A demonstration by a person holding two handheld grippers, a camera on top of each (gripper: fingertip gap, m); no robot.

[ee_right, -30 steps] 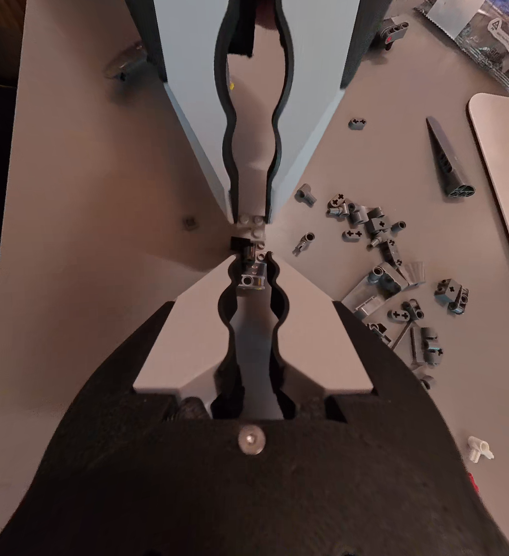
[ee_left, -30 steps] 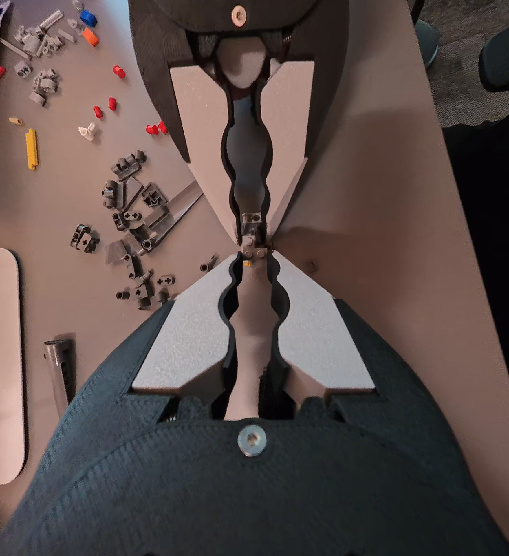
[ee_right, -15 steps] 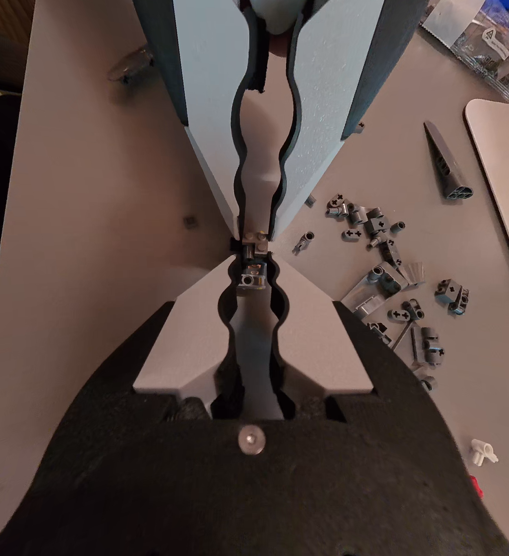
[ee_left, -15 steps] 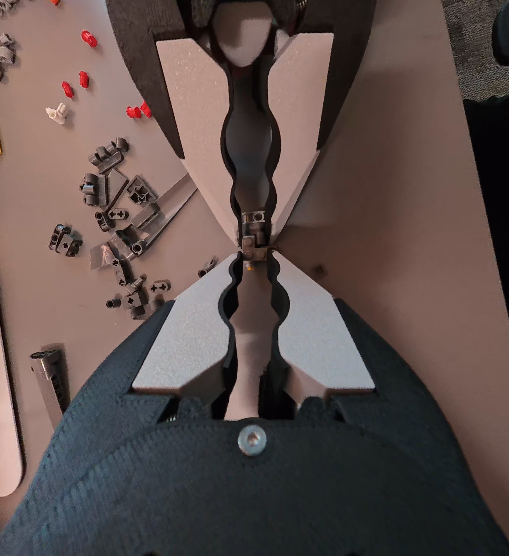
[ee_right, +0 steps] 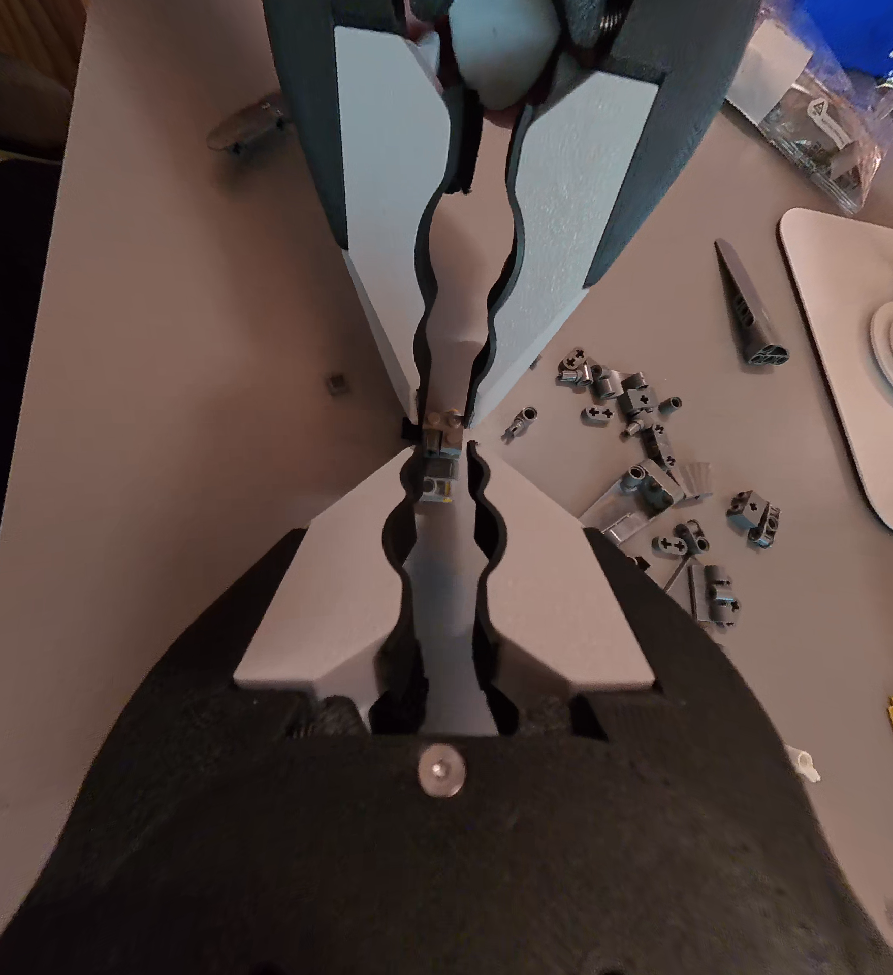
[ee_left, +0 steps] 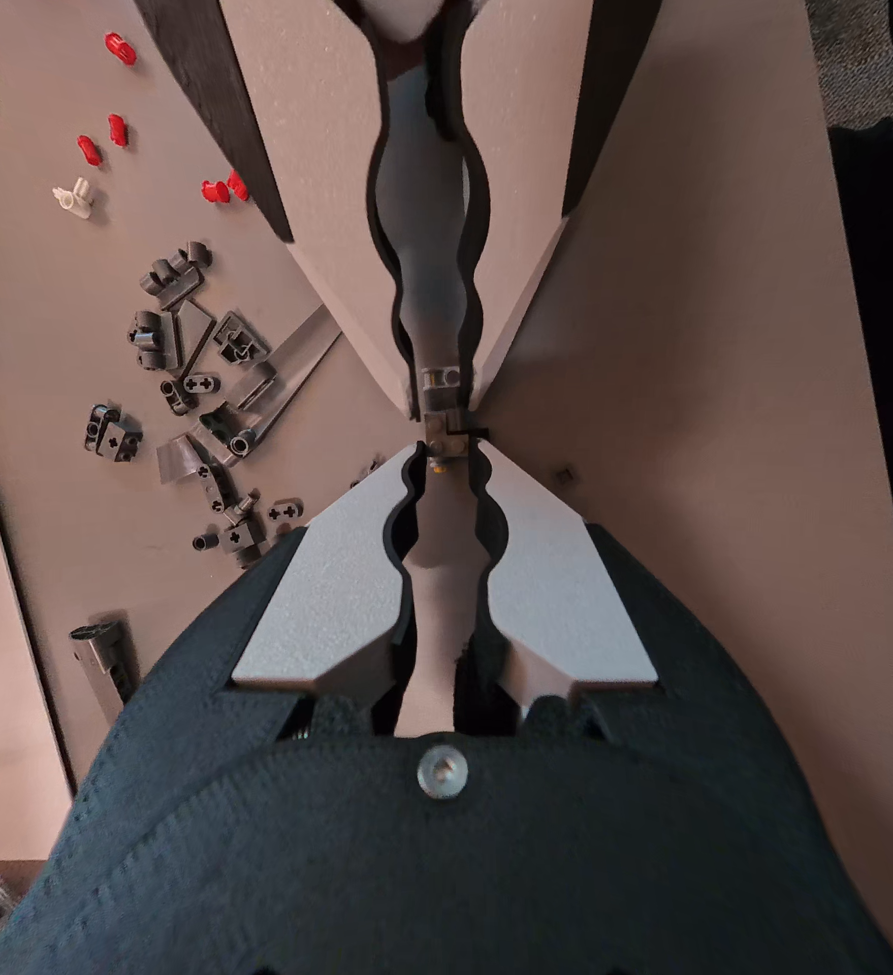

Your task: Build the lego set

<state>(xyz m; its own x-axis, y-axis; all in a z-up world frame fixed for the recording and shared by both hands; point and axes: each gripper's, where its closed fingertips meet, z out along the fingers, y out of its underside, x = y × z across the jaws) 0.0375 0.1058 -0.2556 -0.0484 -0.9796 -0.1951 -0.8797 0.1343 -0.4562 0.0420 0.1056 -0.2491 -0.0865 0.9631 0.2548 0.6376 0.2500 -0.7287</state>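
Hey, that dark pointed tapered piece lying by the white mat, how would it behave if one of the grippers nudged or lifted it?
The tapered piece looks like rigid moulded plastic, so likely stiff and light. It lies on its side on the table and seems fairly flat, so a nudge would probably make it slide or pivot rather than roll. Its narrowing, smooth sides might let it slip from the fingers.

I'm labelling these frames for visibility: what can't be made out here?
- Left wrist view: join between the two small grey brick pieces, too small, flanked by fingertips.
- Right wrist view: clear bag contents, blurred, cut by the edge.
- Tiny dark square on the table: too small.
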